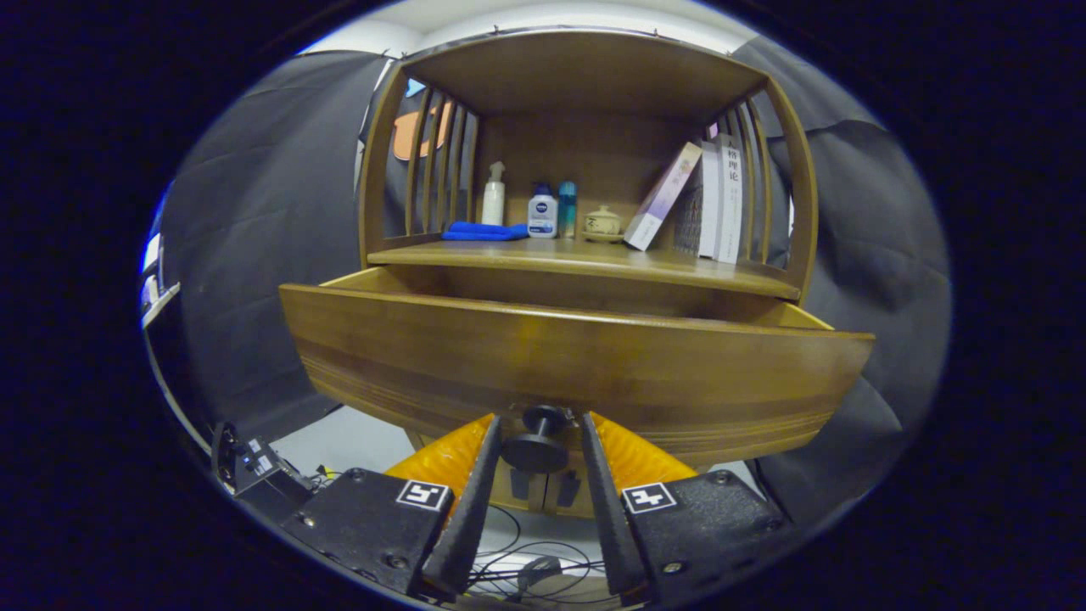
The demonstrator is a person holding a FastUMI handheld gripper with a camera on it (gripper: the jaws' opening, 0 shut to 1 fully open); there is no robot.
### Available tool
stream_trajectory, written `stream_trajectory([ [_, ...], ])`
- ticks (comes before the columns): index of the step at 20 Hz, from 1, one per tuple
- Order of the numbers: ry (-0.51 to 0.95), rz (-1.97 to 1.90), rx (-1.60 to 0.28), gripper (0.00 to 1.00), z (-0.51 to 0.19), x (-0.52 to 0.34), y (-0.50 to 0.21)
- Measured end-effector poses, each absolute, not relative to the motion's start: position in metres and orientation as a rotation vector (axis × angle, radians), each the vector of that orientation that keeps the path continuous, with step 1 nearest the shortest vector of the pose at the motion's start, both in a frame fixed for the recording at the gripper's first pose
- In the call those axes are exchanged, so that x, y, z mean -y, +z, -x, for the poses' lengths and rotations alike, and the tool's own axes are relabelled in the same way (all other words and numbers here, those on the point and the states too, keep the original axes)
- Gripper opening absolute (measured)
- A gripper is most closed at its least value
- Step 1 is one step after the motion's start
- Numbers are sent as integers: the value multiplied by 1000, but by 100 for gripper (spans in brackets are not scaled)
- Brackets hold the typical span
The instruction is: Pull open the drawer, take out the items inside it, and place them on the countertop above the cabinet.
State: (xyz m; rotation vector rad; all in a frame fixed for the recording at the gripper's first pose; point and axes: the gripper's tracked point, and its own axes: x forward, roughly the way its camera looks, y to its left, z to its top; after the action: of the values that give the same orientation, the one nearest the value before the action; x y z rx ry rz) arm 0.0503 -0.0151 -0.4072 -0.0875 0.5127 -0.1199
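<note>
Drawer pull, gripper view. My gripper sits low and level in front of the brown wooden drawer, pointing straight at its front panel from slightly below. The round dark metal knob lies between my two black fingers. Jaws are narrow, flanking the knob; a thin gap seems to show on each side, so I judge them not clamped.

The drawer stands partly out from under the wooden countertop shelf. Its inside is hidden behind the front panel, so I cannot tell what items lie in it.

Risks: if I pull without firm contact, the knob may slip out forward between the fingers. Pulling off-axis could rack the drawer in its runners. Countertop is crowded: folded blue cloth, white bottles, small ceramic pot, leaning books. Placing carelessly could topple something.
</note>
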Motion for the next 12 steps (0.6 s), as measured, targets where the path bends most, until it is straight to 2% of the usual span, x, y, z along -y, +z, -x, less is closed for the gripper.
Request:
stream_trajectory([
  [4,-146,45,-526,58,-55,13,-421],
  [12,-154,15,-547,40,-46,10,-423],
])
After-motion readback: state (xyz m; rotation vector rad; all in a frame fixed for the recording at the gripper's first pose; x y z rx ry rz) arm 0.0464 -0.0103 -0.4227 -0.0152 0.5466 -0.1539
